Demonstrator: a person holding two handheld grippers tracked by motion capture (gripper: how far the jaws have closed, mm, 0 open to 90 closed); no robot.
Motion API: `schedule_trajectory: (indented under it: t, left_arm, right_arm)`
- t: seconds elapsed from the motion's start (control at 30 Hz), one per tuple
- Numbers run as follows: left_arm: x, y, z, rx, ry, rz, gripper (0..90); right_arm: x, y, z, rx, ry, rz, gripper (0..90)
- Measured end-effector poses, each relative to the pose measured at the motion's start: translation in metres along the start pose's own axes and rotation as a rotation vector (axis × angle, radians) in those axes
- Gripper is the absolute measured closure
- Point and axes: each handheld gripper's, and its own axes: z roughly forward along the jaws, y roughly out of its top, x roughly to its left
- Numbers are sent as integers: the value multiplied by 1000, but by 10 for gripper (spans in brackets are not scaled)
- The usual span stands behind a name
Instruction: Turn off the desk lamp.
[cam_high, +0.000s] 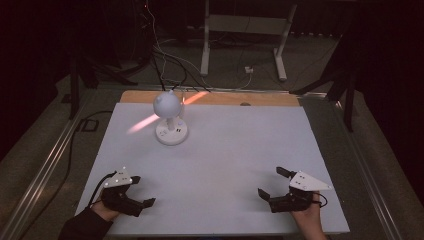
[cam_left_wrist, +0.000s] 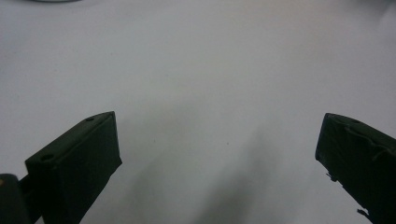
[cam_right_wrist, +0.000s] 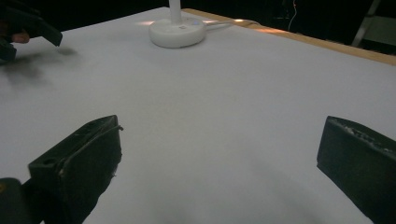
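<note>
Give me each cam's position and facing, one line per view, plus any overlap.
High view: above the person's side, looking forward and down on the white table; both forearms, left gripper and right gripper show.
Left gripper view: on the left gripper, facing bare tabletop between its open fingers.
Right gripper view: on the right gripper, facing across the table toward the lamp.
Shared: high and right gripper views both show the lamp.

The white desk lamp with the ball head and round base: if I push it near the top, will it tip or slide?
The white desk lamp looks top-heavy, with its ball head on a thin stem, so it probably tips. Its trailing cable may tug back.
</note>
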Motion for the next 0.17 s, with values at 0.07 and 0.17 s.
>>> schedule_trajectory:
  t: [0.07, 0.17]
  left_arm:
    - [0, 1, 0, -9, 7, -1, 6]
    - [0, 1, 0, -21, 10, 0, 6]
  right_arm:
    - [0, 0, 0, 2, 1, 2, 0]
    - [0, 0, 0, 3, 3, -3, 0]
